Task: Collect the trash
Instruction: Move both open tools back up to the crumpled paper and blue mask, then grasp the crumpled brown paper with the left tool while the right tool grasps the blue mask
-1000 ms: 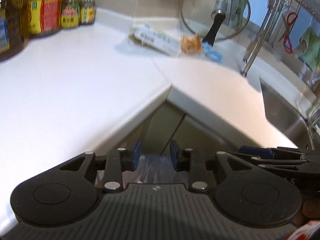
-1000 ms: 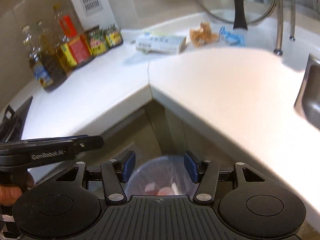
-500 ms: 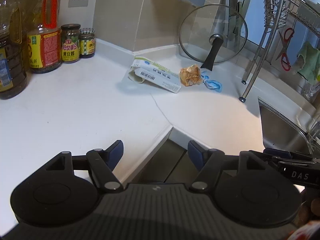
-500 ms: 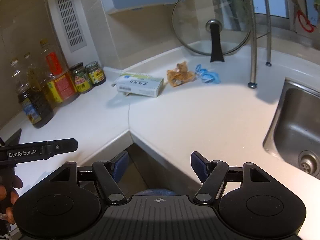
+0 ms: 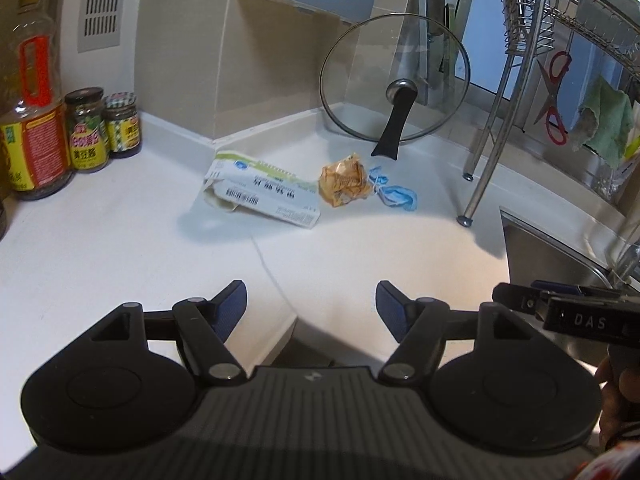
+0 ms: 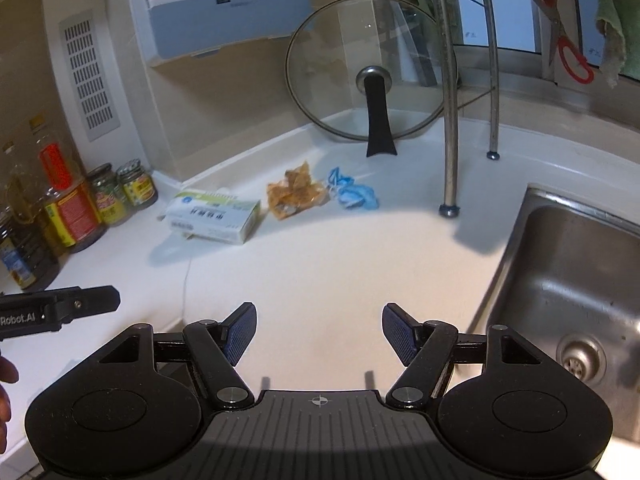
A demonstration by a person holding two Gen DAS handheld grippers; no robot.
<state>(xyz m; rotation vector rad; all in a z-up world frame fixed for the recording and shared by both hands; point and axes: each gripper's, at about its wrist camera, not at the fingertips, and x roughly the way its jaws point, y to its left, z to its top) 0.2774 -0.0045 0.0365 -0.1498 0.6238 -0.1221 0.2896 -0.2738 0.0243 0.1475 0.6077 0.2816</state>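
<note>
I see a white corner bench (image 6: pixel 320 264), sink (image 6: pixel 568 280) at right. The box (image 6: pixel 212 220), orange wrapper (image 6: pixel 294 196) and blue scrap (image 6: pixel 352 194) lie near the back wall. My left claw (image 5: pixel 310 304) and right claw (image 6: pixel 318 334), jaws just widened, hold nothing.

A smooth white surface (image 6: pixel 320 264) carries a paper box (image 6: pixel 212 220), crinkled glossy wrapper (image 6: pixel 294 196), glass lid (image 6: pixel 372 68), beside a brushed metal sink (image 6: pixel 568 272)

I see a white corner bench (image 6: pixel 340 272) carrying a medicine box (image 6: pixel 212 220), a crumpled orange wrapper (image 6: pixel 294 197) and a blue face mask (image 6: pixel 352 194) in a row; a glass lid (image 6: pixel 372 68) leans behind, jars (image 6: pixel 136 184) at left.
</note>
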